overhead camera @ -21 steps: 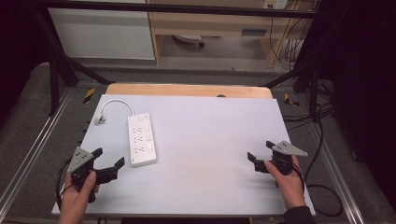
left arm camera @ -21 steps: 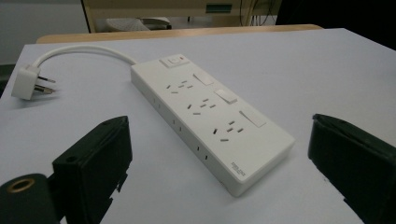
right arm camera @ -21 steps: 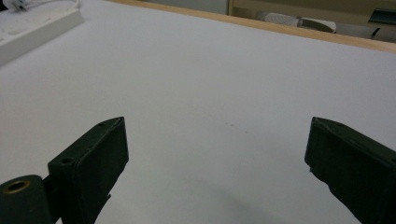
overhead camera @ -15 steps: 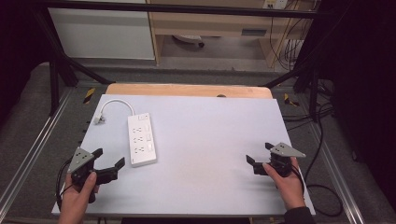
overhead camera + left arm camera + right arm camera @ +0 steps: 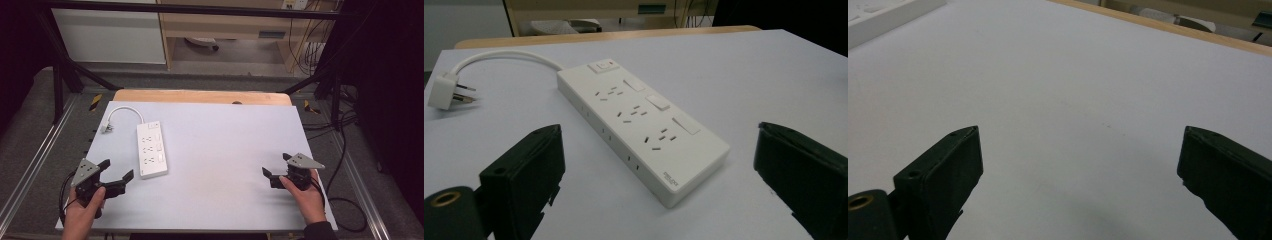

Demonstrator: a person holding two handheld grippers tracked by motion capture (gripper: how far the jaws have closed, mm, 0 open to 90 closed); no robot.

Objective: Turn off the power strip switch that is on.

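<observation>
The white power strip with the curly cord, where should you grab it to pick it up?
Probably across its narrow width at the near end, coming from the left tool side. The white flat plastic power strip lies flat, long and slim, with its near end pointing at that open tool. Its long straight sides suit two jaws. The white cord and plug trail from the far end, clear of the grip.

the left gripper point(image 5: 116, 176), near the power strip point(image 5: 151, 149), is black with two blocky, flat-faced jaws and a grey three-cornered plate on top; a black cable loops from its rear. a brass-coloured screw hole sits at one jaw's base. the right gripper point(image 5: 275, 170), well apart from the strip, matches it: black jaws, grey plate. a dark sleeve cuff shows at that wrist.
</observation>
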